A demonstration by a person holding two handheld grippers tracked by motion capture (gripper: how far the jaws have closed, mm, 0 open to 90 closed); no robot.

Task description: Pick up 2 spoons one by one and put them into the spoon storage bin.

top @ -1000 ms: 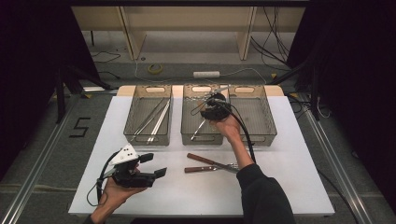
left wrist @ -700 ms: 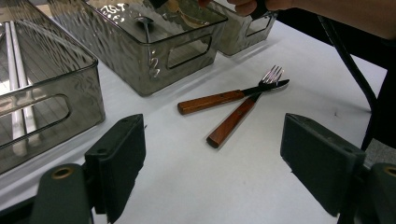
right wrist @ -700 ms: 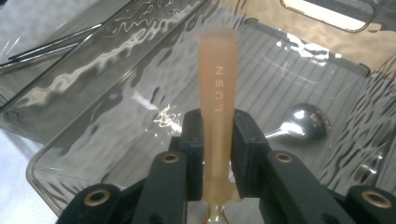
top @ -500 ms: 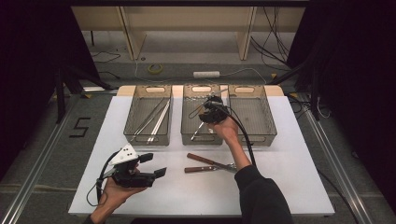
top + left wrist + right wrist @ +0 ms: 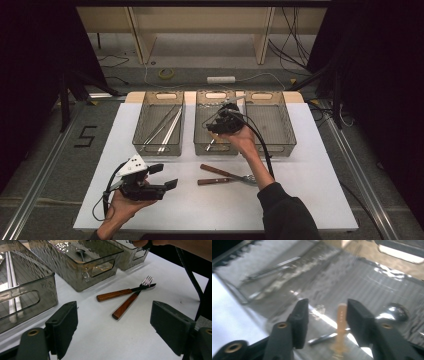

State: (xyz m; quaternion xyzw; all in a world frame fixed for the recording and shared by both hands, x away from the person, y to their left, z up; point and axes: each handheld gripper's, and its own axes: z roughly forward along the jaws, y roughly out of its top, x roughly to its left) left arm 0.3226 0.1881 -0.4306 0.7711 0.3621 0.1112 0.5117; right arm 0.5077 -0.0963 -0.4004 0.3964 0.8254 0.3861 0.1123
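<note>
Across the white table, along its far edge, three smoky translucent plastic bins: left bin with long metal rods, middle bin, right bin.

Over the middle bin, right gripper, pointing down into it. Jaws just been opening, now standing at a middling gap. Between them, a pale wooden-handled utensil, close by one pad but gripped by neither, lying low against the bin's floor beside a shiny metal spoon. Blurred, so hard to tell whether fully at rest.

Judging by that: a release, with this piece delivered to the middle bin and the sorting step as good as done.

At the near left, left gripper, held above the table, jaws wide and empty, aimed toward the near centre.

There, on the bare table, a brown wooden-handled knife and a matching fork, crossed at their metal ends, touched by nothing. Probably next to be sorted.
</note>
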